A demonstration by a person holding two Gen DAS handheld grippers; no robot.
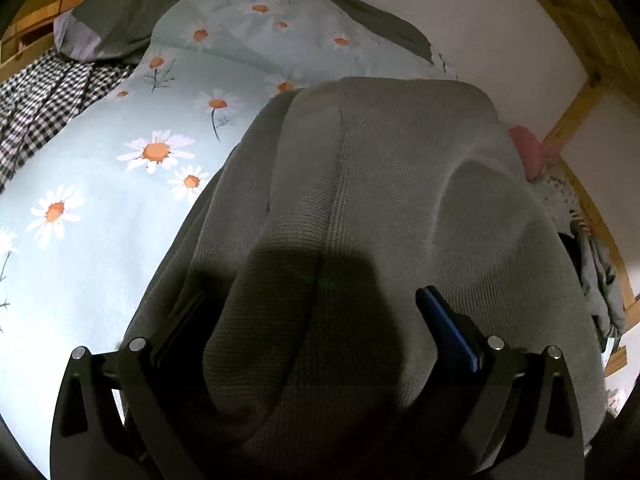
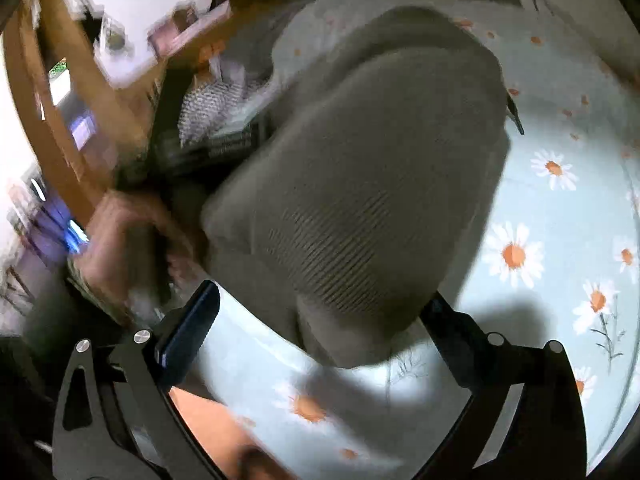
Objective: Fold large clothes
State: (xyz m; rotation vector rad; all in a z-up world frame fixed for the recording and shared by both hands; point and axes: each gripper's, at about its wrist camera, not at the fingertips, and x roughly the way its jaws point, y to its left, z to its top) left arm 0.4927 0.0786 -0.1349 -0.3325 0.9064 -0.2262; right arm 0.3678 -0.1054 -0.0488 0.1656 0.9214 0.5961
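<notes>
Two hand-held grippers work over a bed covered by a pale blue sheet (image 1: 80, 248) printed with white and orange daisies. A grey knitted garment (image 1: 380, 184) lies on that sheet, folded into a thick bundle with rounded edges.

Left hand-held gripper (image 1: 316, 300): its fingers stand wide apart, one on each side of a raised hump of the grey garment. The blue pad of one finger (image 1: 448, 328) is clear of the fabric surface; the other finger is partly sunk behind a fold. The fabric fills the gap, but the fingers do not press on it.

Right hand-held gripper (image 2: 324, 308): its fingers are also spread apart. The near end of the garment (image 2: 360, 184) sits between them and overhangs the sheet (image 2: 540, 220), casting a shadow on it. This view is blurred, so contact between fingers and fabric cannot be judged.

Beyond the garment, a pillow (image 1: 256, 28) in the same daisy print lies on a dark grey cover (image 1: 120, 16). A black and white checked cloth (image 1: 44, 96) lies beside the pillow. A wooden bed frame (image 1: 580, 92) runs along a white wall. Part of a hand (image 2: 120, 240) shows at the bed edge in the right wrist view.
</notes>
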